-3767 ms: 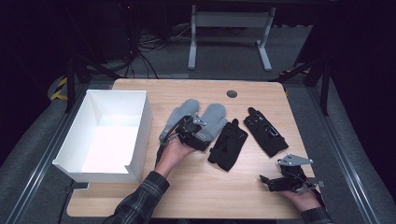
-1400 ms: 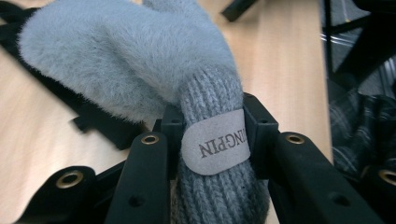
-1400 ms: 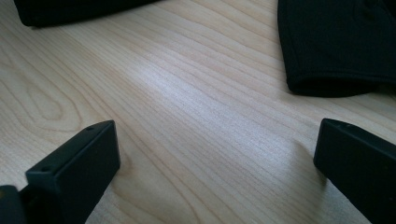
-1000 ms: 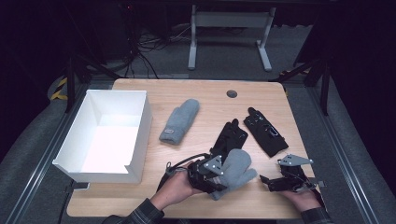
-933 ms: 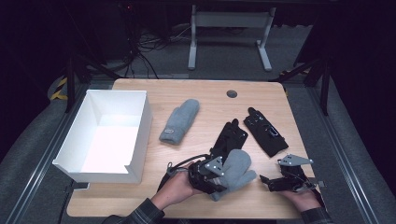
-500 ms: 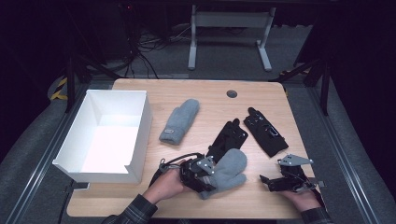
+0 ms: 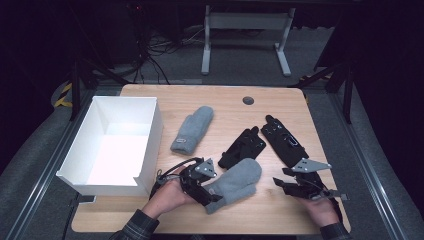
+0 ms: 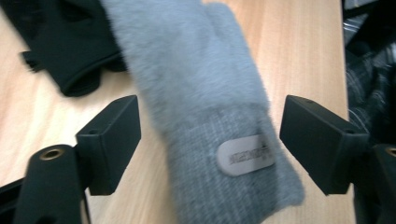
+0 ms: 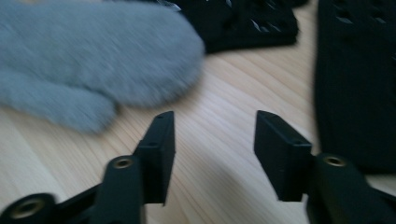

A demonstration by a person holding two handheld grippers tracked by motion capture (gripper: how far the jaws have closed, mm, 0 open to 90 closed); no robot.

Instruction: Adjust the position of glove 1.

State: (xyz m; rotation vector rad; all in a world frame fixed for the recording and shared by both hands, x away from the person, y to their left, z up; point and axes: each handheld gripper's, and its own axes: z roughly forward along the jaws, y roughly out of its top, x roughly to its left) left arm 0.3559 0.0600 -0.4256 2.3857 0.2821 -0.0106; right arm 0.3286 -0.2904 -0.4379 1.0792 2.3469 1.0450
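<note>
Since one second ago, left fingers (image 8: 205, 154) spread; grey mitten (image 7: 235, 183) released between them on surface (image 7: 270, 215), placement judged done. Right fingers (image 9: 212, 154) narrowing, nothing grasped.

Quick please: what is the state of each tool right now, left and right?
Left tool: open, jaws just opened, pads clear of the grey mitten lying between them.
Right tool: open, jaws just closing, nothing between them above the table.

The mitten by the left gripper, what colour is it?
Grey mitten, clearest in the left gripper view.
</note>
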